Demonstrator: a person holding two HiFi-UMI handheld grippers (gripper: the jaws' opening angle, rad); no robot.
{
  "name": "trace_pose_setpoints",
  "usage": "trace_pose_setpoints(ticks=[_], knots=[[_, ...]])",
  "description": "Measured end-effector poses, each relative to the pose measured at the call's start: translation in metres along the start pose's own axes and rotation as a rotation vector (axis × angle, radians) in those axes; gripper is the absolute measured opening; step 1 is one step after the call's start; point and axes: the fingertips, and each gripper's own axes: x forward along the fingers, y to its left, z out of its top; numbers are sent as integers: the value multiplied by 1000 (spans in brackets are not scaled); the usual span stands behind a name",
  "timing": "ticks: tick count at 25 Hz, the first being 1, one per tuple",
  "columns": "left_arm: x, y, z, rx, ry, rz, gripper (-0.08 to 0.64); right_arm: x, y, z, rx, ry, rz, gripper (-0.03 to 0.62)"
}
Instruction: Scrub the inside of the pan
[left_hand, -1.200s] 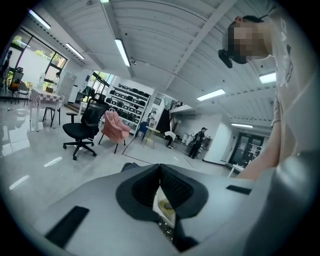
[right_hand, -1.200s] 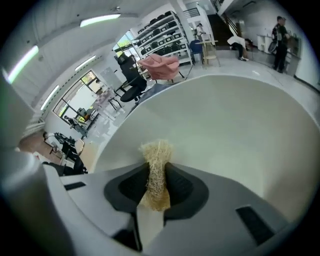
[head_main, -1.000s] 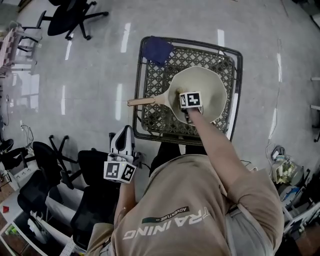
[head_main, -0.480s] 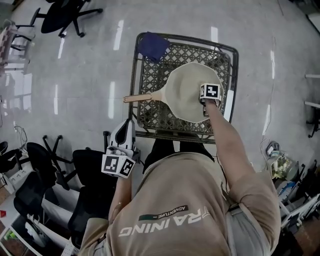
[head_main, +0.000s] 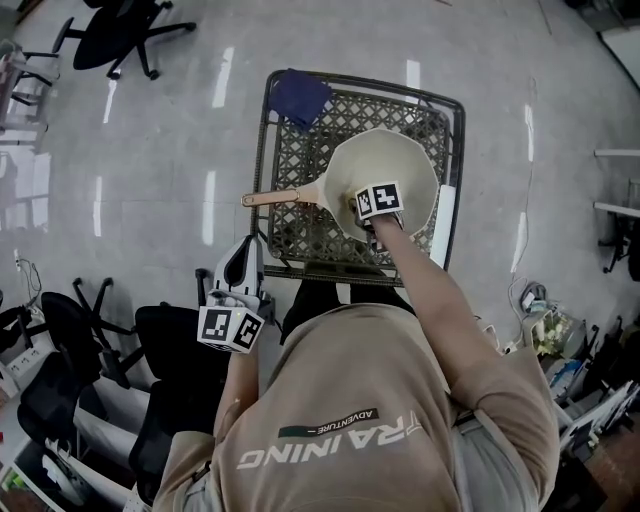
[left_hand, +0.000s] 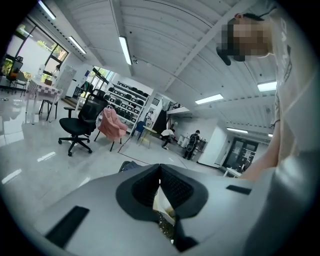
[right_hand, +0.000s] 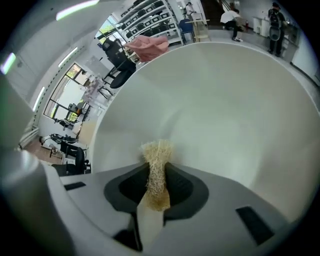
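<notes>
A cream pan (head_main: 405, 160) with a wooden handle (head_main: 280, 197) rests on a woven-top table (head_main: 300, 235). My right gripper (head_main: 376, 203) reaches down into the pan's near-left part. It is shut on a tuft of straw-coloured scrubber (right_hand: 157, 159), whose end presses against the pan's pale inner wall (right_hand: 225, 100). In the right gripper view the pads (right_hand: 176, 184) squeeze the fibres from both sides. My left gripper (head_main: 243, 265) hangs off the table's near-left corner, close to the person's body. Its pads (left_hand: 175, 187) meet, with nothing between them.
A dark blue cloth (head_main: 299, 98) lies on the table's far-left corner. Black office chairs stand at the far left (head_main: 120, 30) and near left (head_main: 90, 330) on the glossy grey floor. Cables and clutter (head_main: 545, 320) lie to the right.
My right gripper swept with the scrubber from the pan's middle to its right rim and back to the near-left part. The left gripper stayed where it was.
</notes>
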Motion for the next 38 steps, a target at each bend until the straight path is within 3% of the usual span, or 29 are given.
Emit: trace_pose_setpoints(ticks=[3,12,16,21,25,31,32,35,38], knots=[[-5,1,-1,0,-8,-3,18,12,11,-2,-27,38,-6,100],[-17,24,4,-10,-28,62,18,8,-29,-19,-91,175,-143,101],[-15,26,2,31,-15,52,18,-3,-53,-26,-158,212,-250,103],[-14,21,-9,42,18,39,18,-17,-94,-40,-116,242,-380,101],[-2,9,-5,63,24,1,18,-25,-118,-25,-119,207,-450,101],[17,-21,14,114,15,-94,18,-57,-114,3,-128,59,-442,101],[21,-28,17,127,17,-112,18,-68,-108,7,-138,16,-423,101],[33,-55,22,163,22,-163,18,-93,-73,16,-215,-141,-253,101],[50,-86,29,206,21,-226,18,-136,-51,25,-302,-300,-183,101]])
